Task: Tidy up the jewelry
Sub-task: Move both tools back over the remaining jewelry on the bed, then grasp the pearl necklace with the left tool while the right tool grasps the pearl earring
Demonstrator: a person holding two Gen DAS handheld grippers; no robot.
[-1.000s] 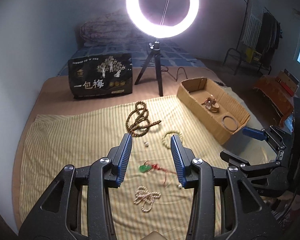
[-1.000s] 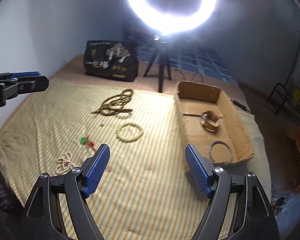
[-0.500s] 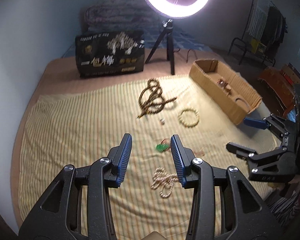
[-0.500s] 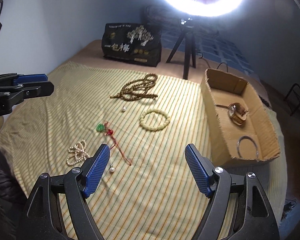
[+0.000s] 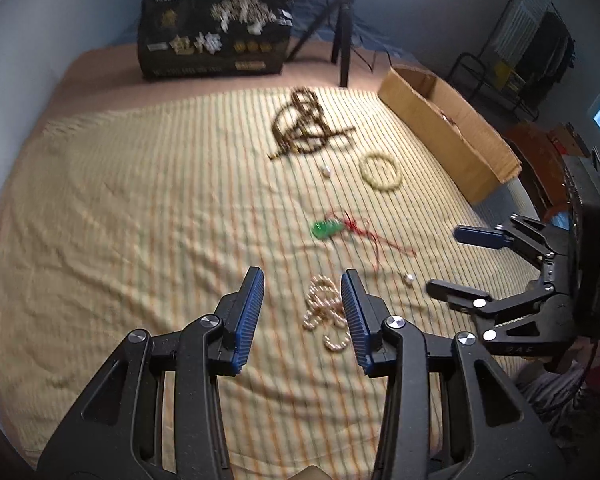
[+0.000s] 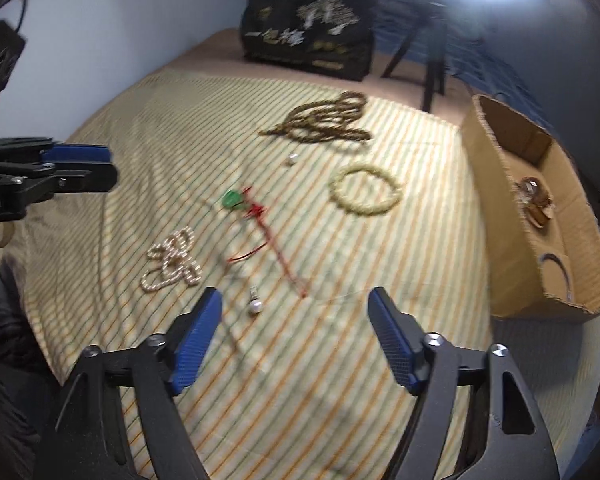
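Left gripper [image 5: 302, 294] is parted to a moderate gap and holds nothing; my right gripper [image 6: 296, 318] is spread wide, also empty. Both hover over the striped cloth [image 5: 120, 220] (frames blurred, so fine detail is uncertain).

Nearest: pearl necklace [image 5: 326, 312], heaped loose just ahead of my left fingertips, partly behind the right-hand finger. Risk: pinching a single loop, so the rest trails and snags the cloth, or slips out on the way.

Just beside it, a loose pearl [image 6: 255, 306] lies near my right gripper's left finger. Risk: it rolls off if nudged; wide jaws may close past it.

Next out: green pendant [image 6: 232, 199] with its red cord [image 6: 278, 252] sprawled toward me. Cord could drag the pearl if lifted carelessly.

Farther: pale bead bracelet [image 6: 366, 194], a second small bead [image 6: 291, 159], then the brown bead strand [image 6: 326, 120], tangled.

Far right: cardboard box [image 6: 500, 184], already holding a few pieces. Both grippers are near each other; collision is possible if I reach together.
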